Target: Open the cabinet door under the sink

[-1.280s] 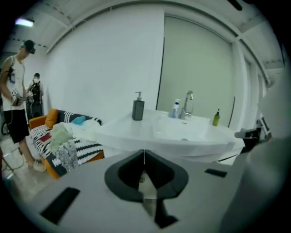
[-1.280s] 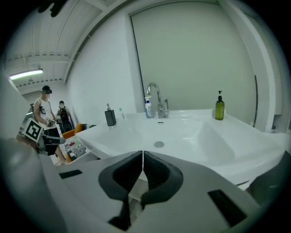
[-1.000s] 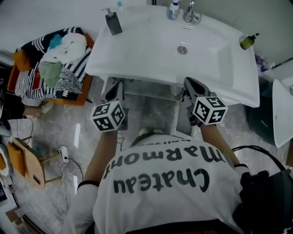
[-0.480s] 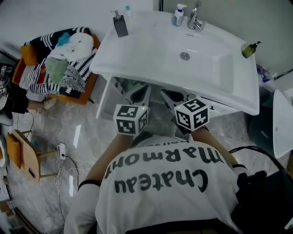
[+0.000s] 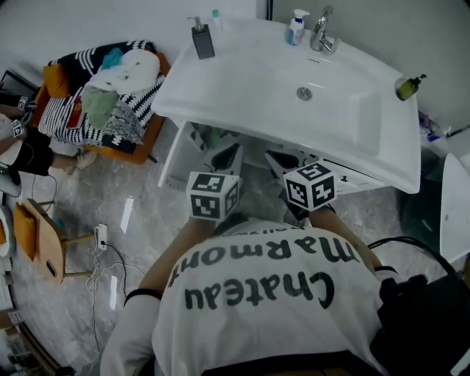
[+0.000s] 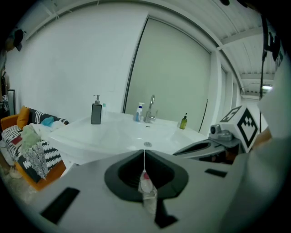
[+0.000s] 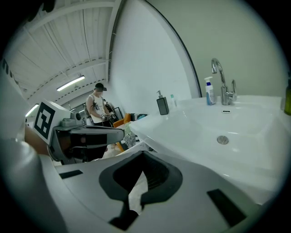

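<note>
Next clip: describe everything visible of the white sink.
The sink is a wide, glossy white basin top, ceramic by its look, set against the wall. Its shallow bowl holds nothing and has a round metal drain; a chrome faucet rises at the back. On its rim stand a dark pump dispenser at the back left, a white bottle by the faucet and a green bottle at the right.

Dark soap dispenser (image 5: 203, 42), green bottle (image 5: 407, 89), laundry heap (image 5: 110, 92) on orange seat (image 5: 126, 154), power strip (image 5: 101, 236) on floor
</note>
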Tool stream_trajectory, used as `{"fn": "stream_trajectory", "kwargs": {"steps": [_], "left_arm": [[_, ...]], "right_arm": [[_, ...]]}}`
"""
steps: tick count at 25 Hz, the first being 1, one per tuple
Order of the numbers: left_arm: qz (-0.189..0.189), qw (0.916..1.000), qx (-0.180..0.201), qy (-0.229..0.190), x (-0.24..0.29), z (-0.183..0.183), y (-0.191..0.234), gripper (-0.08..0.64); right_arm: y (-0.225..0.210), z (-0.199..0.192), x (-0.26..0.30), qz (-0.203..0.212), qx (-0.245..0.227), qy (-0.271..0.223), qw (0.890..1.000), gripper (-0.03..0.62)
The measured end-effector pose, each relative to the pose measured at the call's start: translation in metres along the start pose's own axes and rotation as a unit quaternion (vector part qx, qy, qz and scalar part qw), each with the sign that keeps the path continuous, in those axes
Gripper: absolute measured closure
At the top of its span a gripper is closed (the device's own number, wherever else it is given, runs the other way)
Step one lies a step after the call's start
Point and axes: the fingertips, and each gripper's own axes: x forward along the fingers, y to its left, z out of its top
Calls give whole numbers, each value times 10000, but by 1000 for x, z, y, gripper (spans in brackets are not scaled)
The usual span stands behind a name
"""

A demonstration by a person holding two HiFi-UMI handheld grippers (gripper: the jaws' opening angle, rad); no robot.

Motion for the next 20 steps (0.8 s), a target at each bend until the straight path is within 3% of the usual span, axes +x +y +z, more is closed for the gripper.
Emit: {"fn": "stream_trajectory", "kwargs": {"steps": [20], "left_arm": [[173,9997,-118,146,-11,-21,15,548]], "right_arm": [[15,-12,13,93,-161,160,9997,581]]}}
